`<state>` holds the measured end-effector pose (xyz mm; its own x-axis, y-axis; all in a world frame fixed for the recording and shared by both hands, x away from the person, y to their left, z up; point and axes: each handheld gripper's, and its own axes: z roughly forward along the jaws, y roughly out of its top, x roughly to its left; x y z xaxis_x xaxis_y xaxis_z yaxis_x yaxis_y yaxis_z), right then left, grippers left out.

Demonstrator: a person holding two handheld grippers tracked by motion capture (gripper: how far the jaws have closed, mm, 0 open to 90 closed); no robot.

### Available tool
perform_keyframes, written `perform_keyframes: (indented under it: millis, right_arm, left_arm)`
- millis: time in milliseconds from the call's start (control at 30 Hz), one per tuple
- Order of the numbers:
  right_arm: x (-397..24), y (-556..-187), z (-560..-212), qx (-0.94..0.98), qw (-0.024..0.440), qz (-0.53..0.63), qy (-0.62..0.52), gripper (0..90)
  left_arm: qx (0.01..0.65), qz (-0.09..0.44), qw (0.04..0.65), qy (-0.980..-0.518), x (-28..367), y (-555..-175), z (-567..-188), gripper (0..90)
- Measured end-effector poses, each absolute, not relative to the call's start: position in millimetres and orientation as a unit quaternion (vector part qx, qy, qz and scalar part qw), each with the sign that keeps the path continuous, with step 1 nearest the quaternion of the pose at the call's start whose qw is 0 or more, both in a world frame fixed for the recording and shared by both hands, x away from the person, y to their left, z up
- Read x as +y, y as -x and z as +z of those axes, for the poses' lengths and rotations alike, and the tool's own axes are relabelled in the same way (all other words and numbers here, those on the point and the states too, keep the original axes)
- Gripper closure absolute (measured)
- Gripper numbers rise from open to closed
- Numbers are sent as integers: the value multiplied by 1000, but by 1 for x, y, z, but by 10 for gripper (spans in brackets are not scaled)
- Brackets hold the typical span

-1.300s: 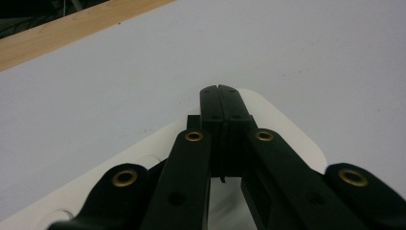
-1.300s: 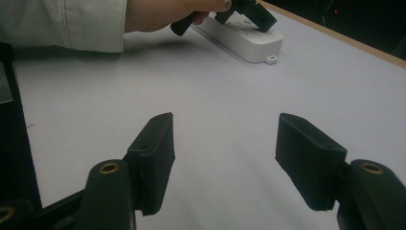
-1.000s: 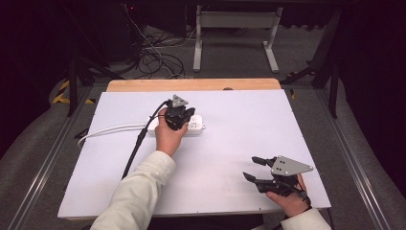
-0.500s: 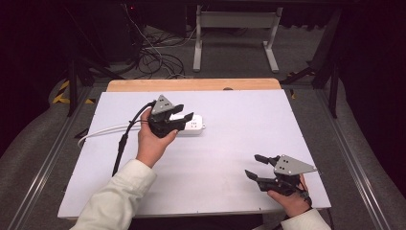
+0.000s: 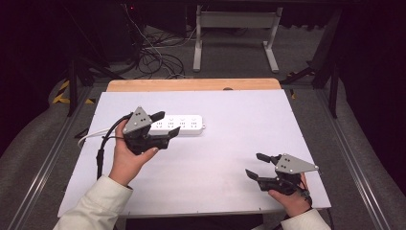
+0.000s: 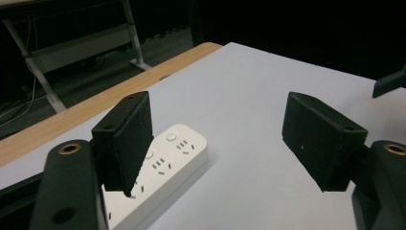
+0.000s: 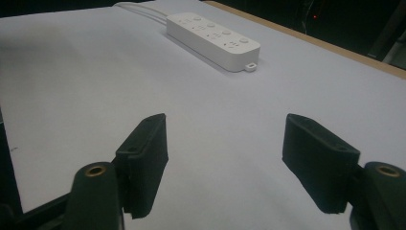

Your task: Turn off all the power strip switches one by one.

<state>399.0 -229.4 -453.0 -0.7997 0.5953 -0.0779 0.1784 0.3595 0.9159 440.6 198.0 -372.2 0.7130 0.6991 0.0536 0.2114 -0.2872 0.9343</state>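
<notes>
Both grippers stand wide open, empty. Left gripper [image 5: 163,124], its jaws just opened, hovers above the white power strip [image 5: 184,124]; right gripper [image 5: 256,165] rests well apart.

A white power strip [image 5: 179,124] lies on the white-topped table [image 5: 230,158], cord trailing left

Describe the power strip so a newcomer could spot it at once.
Start at the white table with its wooden far edge. Toward the far left lies the power strip, a long white block with a white cord, just beyond the open left gripper.
</notes>
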Motion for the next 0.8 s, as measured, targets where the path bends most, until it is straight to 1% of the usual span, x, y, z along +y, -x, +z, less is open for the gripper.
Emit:
perform_keyframes:
  millis: [133,233,400,633,800]
  right_arm:
    - [-230,-399,-453,797,202,514,-243,325]
    - [-230,-399,-452,797,201,515,-245,321]
    - [-231,-400,-452,795,194,516,-252,307]
    - [-231,-399,-452,797,193,514,-251,298]
    - [-231,-399,-452,798,194,512,-251,293]
  left_arm:
    - [304,215,524,-766,211,-430,-380,235]
    - [311,213,519,-767,221,-423,-386,202]
    - [327,200,521,-763,235,-414,-399,191]
    - [319,211,508,-772,251,-400,-417,178]
    - [325,200,512,-770,265,-390,-434,177]
